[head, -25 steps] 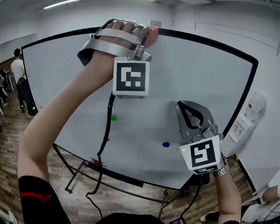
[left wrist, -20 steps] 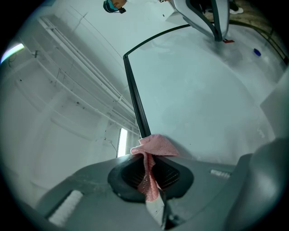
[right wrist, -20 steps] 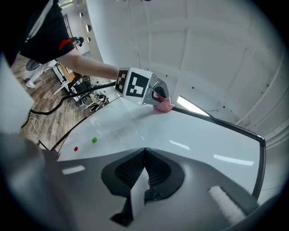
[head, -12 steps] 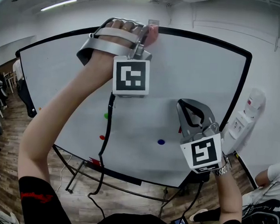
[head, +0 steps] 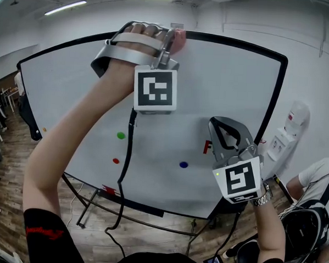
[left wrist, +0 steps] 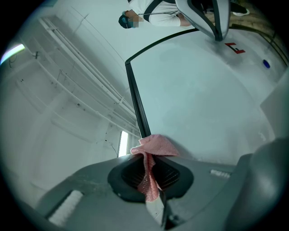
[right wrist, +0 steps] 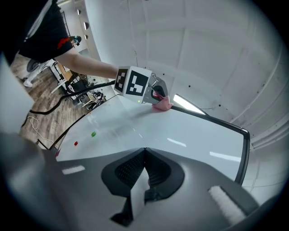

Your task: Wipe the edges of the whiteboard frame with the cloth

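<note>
My left gripper [head: 172,43] is clamped tight on a pink cloth [left wrist: 152,149]. The cloth bunches out past the tips and presses on the black frame [left wrist: 135,99] along the top edge of the whiteboard [head: 221,92], at the top centre of the head view. My right gripper [right wrist: 144,151] is closed with nothing in it. It hangs in front of the board's lower right, and I cannot tell whether it touches the surface. 3 marks sit on the lower part of the board: a green dot [head: 121,135], a red dot [head: 115,160] and a blue dot [head: 183,164]. I judge the top edge to be the step in hand. The next move calls for sliding the cloth along the frame toward the upper right corner with steady pressure on the strip, then turning down the right side.
</note>
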